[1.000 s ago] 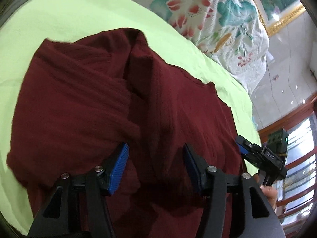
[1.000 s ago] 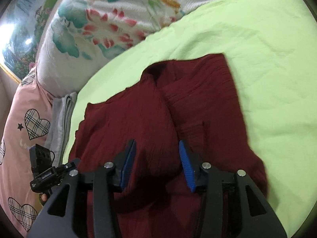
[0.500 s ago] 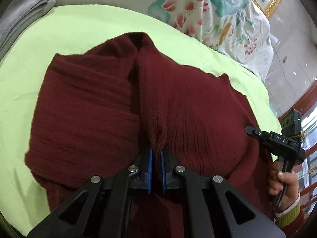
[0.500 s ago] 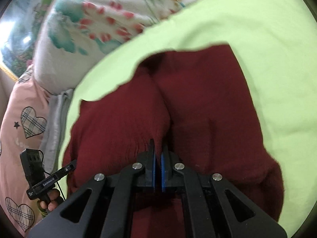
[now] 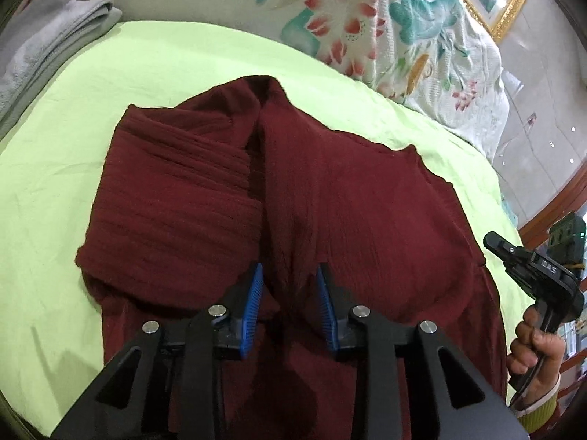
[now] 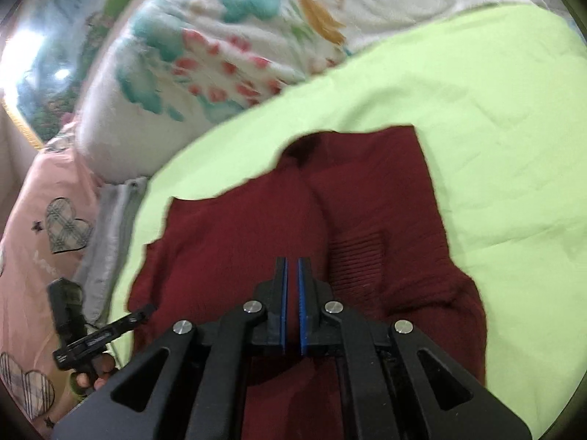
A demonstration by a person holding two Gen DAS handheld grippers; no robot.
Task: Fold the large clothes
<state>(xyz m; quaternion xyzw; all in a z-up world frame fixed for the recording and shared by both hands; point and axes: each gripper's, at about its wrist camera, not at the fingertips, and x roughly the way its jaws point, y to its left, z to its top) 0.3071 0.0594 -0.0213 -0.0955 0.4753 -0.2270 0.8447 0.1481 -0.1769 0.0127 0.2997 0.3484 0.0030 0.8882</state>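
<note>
A dark red ribbed sweater (image 5: 330, 201) lies partly folded on a light green sheet (image 5: 176, 58), sleeves laid over the body. My left gripper (image 5: 290, 271) is open just above the sweater's middle fold, holding nothing. In the right wrist view the sweater (image 6: 367, 190) fills the centre. My right gripper (image 6: 290, 262) is nearly closed with a thin gap between the blue pads, lifted above the cloth; no cloth shows between them. The right gripper also shows at the left view's right edge (image 5: 532, 267), and the left gripper at the right view's lower left (image 6: 99, 337).
A floral quilt (image 5: 385, 25) lies behind the sheet. A folded grey towel (image 5: 44, 36) sits at the far left. A pink pillow with hearts (image 6: 44, 227) lies left in the right wrist view. The bed edge and wooden furniture are at the right (image 5: 543, 212).
Both grippers closed on the sweater half a second ago. Now the left one has opened and let go, and the right one has pulled back from the cloth, still nearly closed.
</note>
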